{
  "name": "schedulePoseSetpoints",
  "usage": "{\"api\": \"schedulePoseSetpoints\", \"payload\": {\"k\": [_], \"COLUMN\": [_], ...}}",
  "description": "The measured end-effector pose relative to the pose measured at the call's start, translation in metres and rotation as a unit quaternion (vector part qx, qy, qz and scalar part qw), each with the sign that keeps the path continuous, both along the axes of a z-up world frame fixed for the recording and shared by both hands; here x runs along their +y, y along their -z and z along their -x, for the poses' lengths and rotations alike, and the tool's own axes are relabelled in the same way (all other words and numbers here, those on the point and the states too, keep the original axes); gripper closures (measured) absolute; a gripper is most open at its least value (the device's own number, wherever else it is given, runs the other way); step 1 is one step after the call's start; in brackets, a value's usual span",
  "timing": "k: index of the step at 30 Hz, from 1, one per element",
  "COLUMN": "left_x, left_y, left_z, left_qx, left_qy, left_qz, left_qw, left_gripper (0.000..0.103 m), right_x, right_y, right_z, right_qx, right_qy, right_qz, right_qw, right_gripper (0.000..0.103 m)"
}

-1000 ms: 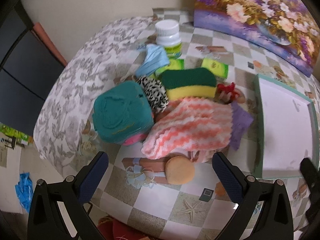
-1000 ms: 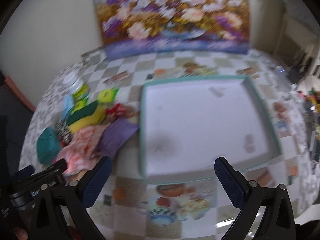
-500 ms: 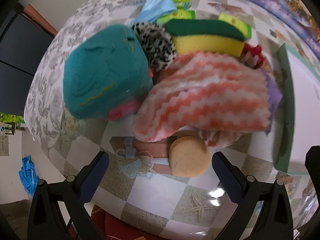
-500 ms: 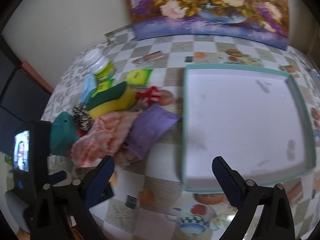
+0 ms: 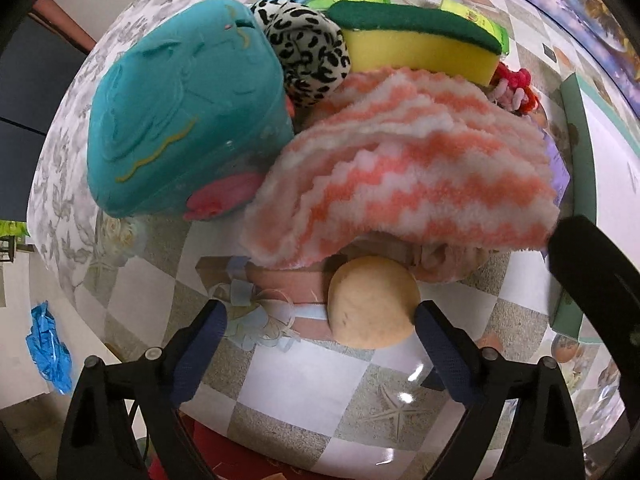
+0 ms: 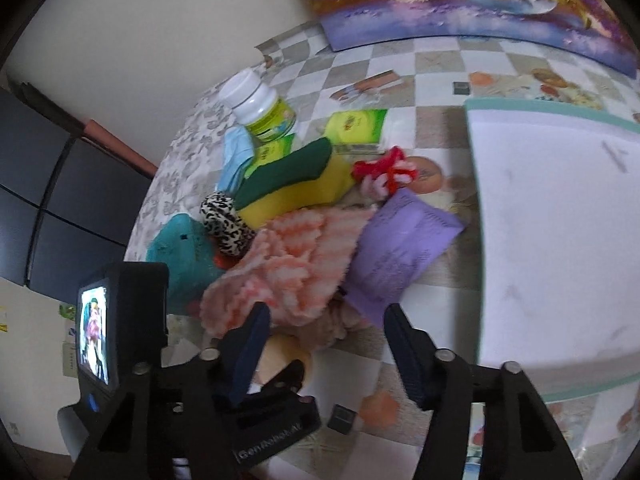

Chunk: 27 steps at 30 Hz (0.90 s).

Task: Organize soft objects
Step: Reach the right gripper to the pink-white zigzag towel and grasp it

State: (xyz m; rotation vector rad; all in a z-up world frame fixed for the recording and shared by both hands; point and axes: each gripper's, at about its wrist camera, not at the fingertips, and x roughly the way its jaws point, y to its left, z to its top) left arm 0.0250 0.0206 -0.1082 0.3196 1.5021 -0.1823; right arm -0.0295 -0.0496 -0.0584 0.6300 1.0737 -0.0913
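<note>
My left gripper (image 5: 320, 336) spread wide, round tan sponge (image 5: 374, 302) between fingers, touching right one. Sponge sits just below striped towel (image 5: 408, 176). My right gripper (image 6: 324, 344) unclenched, hovering near towel.

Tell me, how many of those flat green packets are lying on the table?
2 show. One green packet lies flat beyond the sponge, toward the painting. The other green packet sits partly under the sponge, beside the white-capped bottle. The pile could hide more.
</note>
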Motion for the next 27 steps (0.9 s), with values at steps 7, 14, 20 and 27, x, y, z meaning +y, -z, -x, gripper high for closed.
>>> {"api": "schedulePoseSetpoints", "payload": {"k": [7,14,20,27], "left_x": [0.021,0.027,0.027,0.037], "left_y": [0.009,0.021,0.026,0.022], "left_z": [-0.011,-0.012,-0.01,-0.014], "left_qx": [0.016,0.033,0.037,0.035], "left_qy": [-0.007,-0.004,0.008,0.007], "left_qz": [0.025,0.061,0.082,0.089], "left_qw": [0.9995,0.9976,0.9959,0.9954], "left_gripper": [0.017,0.038,0.06,0.062], "right_x": [0.008,0.014,0.007,0.003], "right_y": [0.011,0.01,0.008,-0.01], "right_z": [-0.011,-0.017,-0.013,-0.009], "right_qx": [0.0,-0.01,-0.015,-0.05], "right_qy": [-0.007,-0.014,-0.005,-0.005], "right_qz": [-0.029,-0.033,-0.038,-0.049], "right_qw": [1.0,0.999,0.999,0.998], "right_gripper": [0.069,0.092,0.093,0.095]}}
